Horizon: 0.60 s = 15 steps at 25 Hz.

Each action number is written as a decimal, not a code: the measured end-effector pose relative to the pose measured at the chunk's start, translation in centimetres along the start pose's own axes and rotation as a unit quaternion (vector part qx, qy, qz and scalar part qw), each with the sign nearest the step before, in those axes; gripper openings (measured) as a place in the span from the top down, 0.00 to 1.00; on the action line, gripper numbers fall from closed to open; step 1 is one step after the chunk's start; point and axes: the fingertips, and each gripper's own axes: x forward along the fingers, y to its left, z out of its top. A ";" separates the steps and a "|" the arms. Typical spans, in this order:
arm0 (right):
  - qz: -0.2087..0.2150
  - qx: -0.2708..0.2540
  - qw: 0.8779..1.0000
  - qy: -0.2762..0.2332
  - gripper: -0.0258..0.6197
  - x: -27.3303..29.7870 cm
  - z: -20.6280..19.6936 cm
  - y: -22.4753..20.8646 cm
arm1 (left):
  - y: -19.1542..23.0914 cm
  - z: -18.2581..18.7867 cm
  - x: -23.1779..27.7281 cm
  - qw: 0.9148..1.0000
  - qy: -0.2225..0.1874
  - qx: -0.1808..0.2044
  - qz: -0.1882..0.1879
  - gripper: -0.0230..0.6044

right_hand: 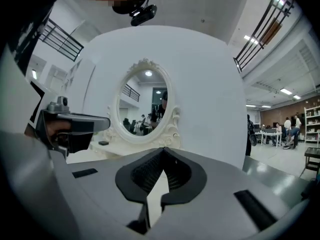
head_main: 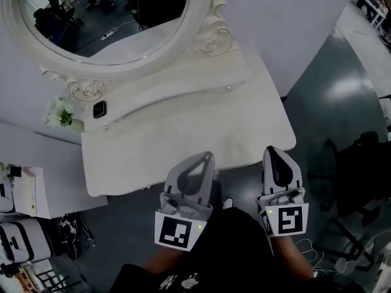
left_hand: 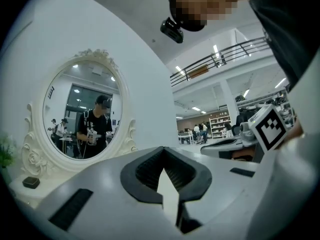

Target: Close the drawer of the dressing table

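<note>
Though the drawer itself shows in no view, nothing juts past the front edge of the table (head_main: 183,133) below the mirror (head_main: 110,17), so I judge it pushed home or hidden under the top; the left gripper (head_main: 208,157) and right gripper (head_main: 273,151) both hang just off that edge, clenched on nothing, tips meeting; should a last nudge be due, press with closed tips at the front's middle, straight in, lest it skew.

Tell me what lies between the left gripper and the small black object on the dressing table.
In the head view, only bare white tabletop and the front of the raised shelf lie between the left gripper and the small black object.
</note>
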 end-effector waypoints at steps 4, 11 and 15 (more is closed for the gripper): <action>0.007 -0.009 1.000 -0.026 0.96 -2.6 1.6 0.1 | -1.4 2.1 -2.0 1.000 -0.020 0.012 0.004 0.96; 0.010 -0.013 0.999 -0.031 0.96 -6.9 2.6 -0.1 | -2.5 4.2 -5.7 0.999 -0.021 0.031 0.031 0.96; 0.005 -0.012 0.999 -0.043 0.96 -8.3 3.9 -0.2 | -2.5 4.7 -6.7 0.998 -0.023 0.044 0.030 0.96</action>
